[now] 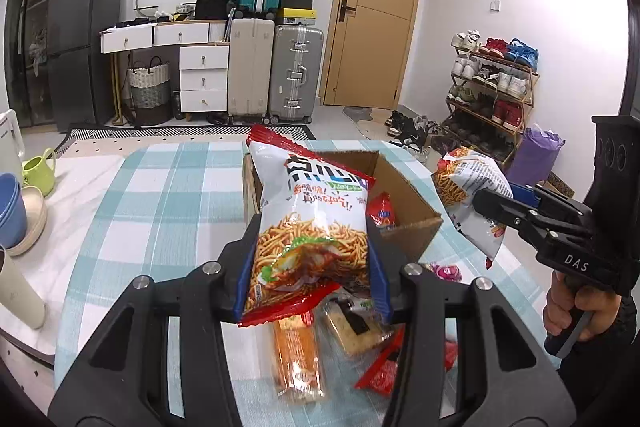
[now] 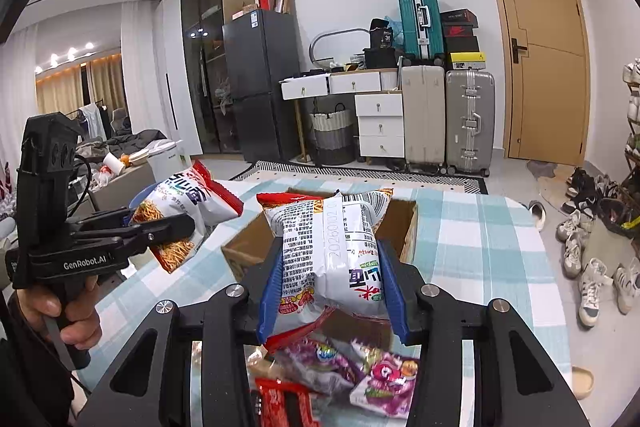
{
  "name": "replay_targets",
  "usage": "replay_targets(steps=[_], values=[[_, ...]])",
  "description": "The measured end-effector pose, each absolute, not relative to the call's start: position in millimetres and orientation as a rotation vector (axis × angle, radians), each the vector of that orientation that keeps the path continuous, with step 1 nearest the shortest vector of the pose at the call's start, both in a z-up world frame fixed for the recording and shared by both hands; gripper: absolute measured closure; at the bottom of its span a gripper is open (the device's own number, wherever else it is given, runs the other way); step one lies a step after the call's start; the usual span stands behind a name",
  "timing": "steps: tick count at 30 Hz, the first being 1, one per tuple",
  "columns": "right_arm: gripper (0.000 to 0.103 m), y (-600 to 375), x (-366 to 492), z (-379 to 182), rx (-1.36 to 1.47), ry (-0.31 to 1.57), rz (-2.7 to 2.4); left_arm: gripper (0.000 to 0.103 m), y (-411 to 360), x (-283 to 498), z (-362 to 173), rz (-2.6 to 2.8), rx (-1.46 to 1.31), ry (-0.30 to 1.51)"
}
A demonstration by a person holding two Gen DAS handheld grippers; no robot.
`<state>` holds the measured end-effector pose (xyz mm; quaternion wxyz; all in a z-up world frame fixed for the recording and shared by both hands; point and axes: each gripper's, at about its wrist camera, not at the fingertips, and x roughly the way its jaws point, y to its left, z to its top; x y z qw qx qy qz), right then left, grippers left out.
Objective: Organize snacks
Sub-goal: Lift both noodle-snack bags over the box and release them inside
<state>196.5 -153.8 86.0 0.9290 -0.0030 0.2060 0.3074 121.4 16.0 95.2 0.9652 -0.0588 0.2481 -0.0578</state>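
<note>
My left gripper [image 1: 312,267] is shut on a white and red noodle-snack bag [image 1: 312,219], held upright above the table just in front of an open cardboard box [image 1: 404,187]. My right gripper [image 2: 332,291] is shut on a second noodle-snack bag [image 2: 332,243], back side facing me, held over the near edge of the same box [image 2: 406,223]. In the left wrist view the right gripper [image 1: 492,205] with its bag [image 1: 472,187] hangs to the right of the box. In the right wrist view the left gripper [image 2: 176,227] with its bag [image 2: 188,203] is to the left.
Loose snacks lie on the checked tablecloth [image 1: 160,195]: an orange packet [image 1: 298,359], a cracker pack [image 1: 356,323], red packets [image 1: 384,367], purple and pink packets [image 2: 360,375]. A red packet [image 1: 382,211] sits inside the box. Bowls [image 1: 16,215], a green cup [image 1: 38,169] and a beige bottle [image 1: 18,291] stand left.
</note>
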Motion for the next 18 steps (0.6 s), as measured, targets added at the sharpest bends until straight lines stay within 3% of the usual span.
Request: replay_targets(steps=[18], values=[[0.059,-138.5,245.1,97.8,0.004,0.466,0.641,0.060,5.0,195.6,101.2,-0.080,-0.105,0.552]])
